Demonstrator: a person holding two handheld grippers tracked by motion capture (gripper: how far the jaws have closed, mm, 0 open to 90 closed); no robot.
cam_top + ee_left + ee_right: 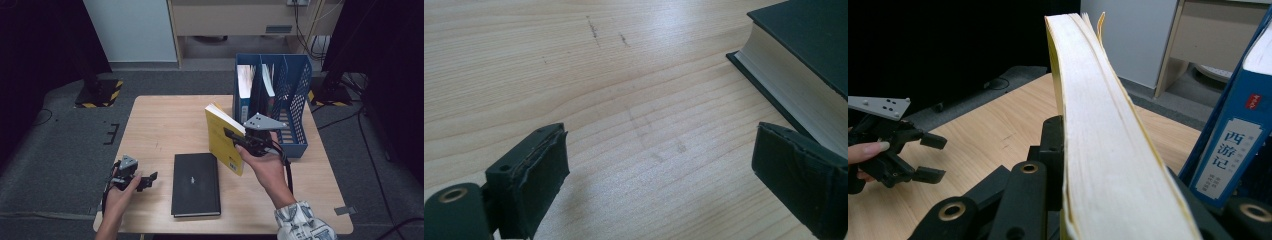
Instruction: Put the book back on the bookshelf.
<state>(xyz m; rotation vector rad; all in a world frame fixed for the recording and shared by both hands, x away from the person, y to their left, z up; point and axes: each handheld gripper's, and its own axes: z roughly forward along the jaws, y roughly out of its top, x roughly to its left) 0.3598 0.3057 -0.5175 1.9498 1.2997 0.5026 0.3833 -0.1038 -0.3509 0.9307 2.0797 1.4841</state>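
Yellow book (pixel 223 137), blue rack (pixel 296 90).

light wood table (pixel 165 120), grey carpet floor (pixel 60 145), pale wall panel (pixel 130 30), dark curtains (pixel 35 40)

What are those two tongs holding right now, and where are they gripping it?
The right tongs clamp the yellow book across its covers near the page edge, lifted off the table. The left tongs are open and hold nothing.

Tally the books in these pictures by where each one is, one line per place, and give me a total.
Held in the right gripper: 1, the yellow book
Flat on the table: 1, the black book
Standing in the blue file rack: 3 that can be told apart, though the dark middle one is hard to make out
Total: 5
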